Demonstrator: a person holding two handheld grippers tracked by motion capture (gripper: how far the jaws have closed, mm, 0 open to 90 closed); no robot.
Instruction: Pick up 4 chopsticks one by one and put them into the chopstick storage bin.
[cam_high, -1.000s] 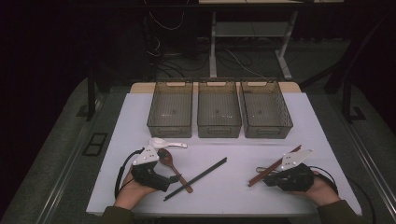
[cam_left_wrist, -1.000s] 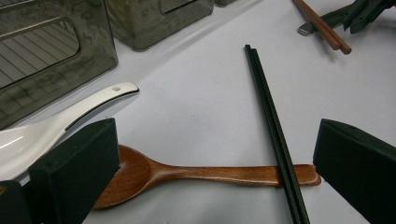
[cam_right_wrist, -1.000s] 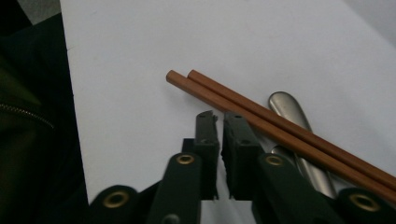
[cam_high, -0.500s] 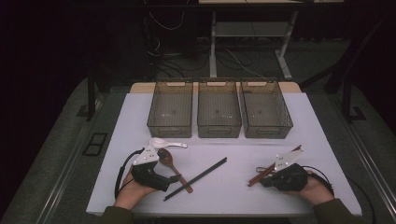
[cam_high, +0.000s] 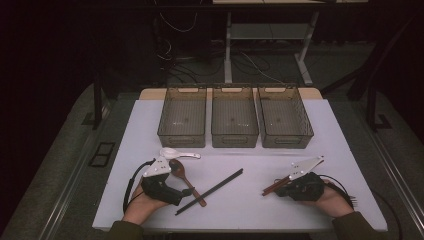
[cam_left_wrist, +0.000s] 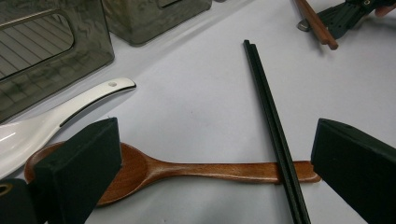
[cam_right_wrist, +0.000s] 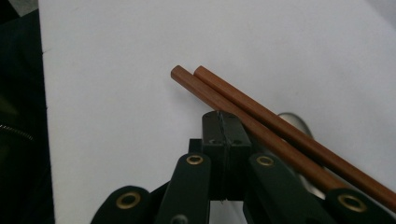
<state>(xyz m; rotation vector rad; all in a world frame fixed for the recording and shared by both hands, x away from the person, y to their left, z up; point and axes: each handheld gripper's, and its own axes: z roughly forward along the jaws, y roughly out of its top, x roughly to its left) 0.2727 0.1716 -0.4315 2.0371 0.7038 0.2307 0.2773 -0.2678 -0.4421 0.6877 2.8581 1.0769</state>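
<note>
Nearest, at the tabletop's (cam_high: 125, 150) front edge: two hands, each with a gripper.

Left gripper (cam_left_wrist: 215, 163): fingers spread wide apart, gripping nothing. Between them lies a brown wooden spoon (cam_left_wrist: 187, 170), bowl beside one finger, handle tip near the other. A pair of black chopsticks (cam_left_wrist: 271, 121) lies across the spoon's handle, touching it, and runs away toward the middle of the tabletop. A white ceramic spoon (cam_left_wrist: 56, 116) rests just beside the wooden spoon's bowl, on the side toward the bins.

Right gripper (cam_right_wrist: 223, 126): fingers pressed flat together, nothing visible between the pads. A pair of brown wooden chopsticks (cam_right_wrist: 261, 121) lies over the top of the closed fingers, side by side, blunt ends jutting past the fingertips above the white surface. In the high view these chopsticks (cam_high: 274, 186) stick out to the left of the gripper, well apart from the black pair (cam_high: 210, 191).

Farther back: three smoky see-through plastic bins in a row, left (cam_high: 182, 116), middle (cam_high: 234, 116), right (cam_high: 284, 116), standing just beside one another.

Beyond: dark floor, cables, a table frame.
</note>
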